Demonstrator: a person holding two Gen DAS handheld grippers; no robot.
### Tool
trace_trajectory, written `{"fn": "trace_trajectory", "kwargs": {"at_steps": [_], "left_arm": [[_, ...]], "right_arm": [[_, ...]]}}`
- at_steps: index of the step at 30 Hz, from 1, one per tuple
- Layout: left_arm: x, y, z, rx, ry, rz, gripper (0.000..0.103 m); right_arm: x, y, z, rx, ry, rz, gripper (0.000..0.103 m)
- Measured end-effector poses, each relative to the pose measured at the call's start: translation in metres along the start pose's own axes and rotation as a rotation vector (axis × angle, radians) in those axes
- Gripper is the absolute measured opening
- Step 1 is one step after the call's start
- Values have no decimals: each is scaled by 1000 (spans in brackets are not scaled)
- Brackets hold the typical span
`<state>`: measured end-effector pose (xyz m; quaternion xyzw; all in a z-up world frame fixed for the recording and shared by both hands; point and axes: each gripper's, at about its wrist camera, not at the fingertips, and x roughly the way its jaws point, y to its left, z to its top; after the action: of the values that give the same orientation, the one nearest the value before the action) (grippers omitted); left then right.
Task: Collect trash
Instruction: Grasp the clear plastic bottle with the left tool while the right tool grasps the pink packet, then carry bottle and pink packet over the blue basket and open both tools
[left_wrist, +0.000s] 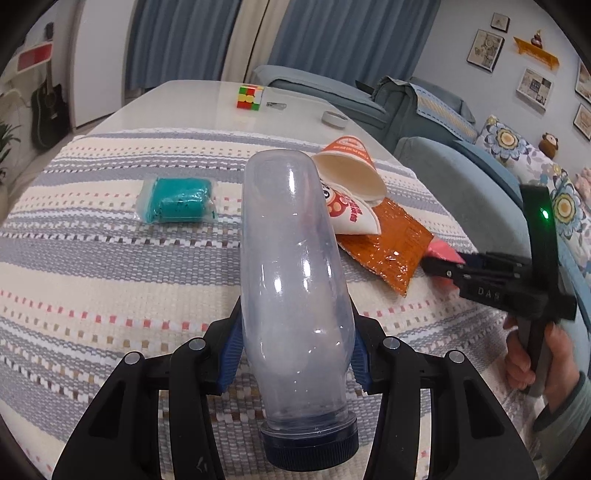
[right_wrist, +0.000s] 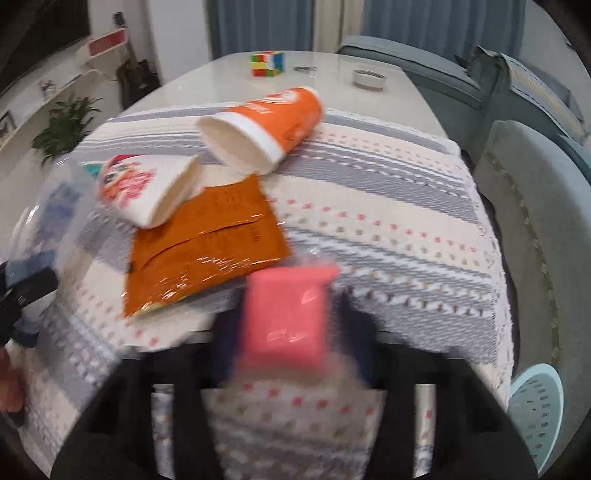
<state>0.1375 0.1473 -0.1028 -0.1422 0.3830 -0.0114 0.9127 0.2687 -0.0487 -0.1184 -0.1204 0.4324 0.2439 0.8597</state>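
A clear plastic bottle (left_wrist: 295, 291) is clamped between the blue pads of the left tool (left_wrist: 293, 354), cap end toward the camera, held above the striped cloth (left_wrist: 110, 280) on the worktop. A pink packet (right_wrist: 286, 317) is pinched by the right tool (right_wrist: 288, 332), blurry though. The orange wrapper (right_wrist: 199, 251), two paper cups and a teal packet (left_wrist: 177, 199) are left lying on the cloth.
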Motion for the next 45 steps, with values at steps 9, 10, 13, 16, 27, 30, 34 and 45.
{"fn": "trace_trajectory", "kwargs": {"at_steps": [9, 10, 13, 16, 27, 30, 34, 45], "left_arm": [[-61, -45, 21, 68, -120, -134, 46], [-69, -59, 27, 88, -135, -147, 46], [-82, -97, 37, 134, -152, -194, 46], [-86, -148, 44, 198, -156, -228, 46], [-21, -311, 13, 410, 7, -341, 47], [12, -331, -5, 451, 90, -353, 47], [45, -349, -26, 498, 164, -350, 47], [88, -372, -57, 554, 295, -389, 47]], "right_arm": [[-102, -21, -17, 80, -150, -92, 34], [-115, -28, -18, 98, -169, -100, 34], [-161, -59, -32, 168, -228, -159, 34], [-194, -93, -55, 252, -256, -225, 34], [-197, -212, -165, 599, -128, -398, 34], [-181, -234, -192, 678, -68, -401, 34], [-164, -248, -218, 740, -26, -381, 34], [-132, -252, -240, 793, 26, -337, 35]]}}
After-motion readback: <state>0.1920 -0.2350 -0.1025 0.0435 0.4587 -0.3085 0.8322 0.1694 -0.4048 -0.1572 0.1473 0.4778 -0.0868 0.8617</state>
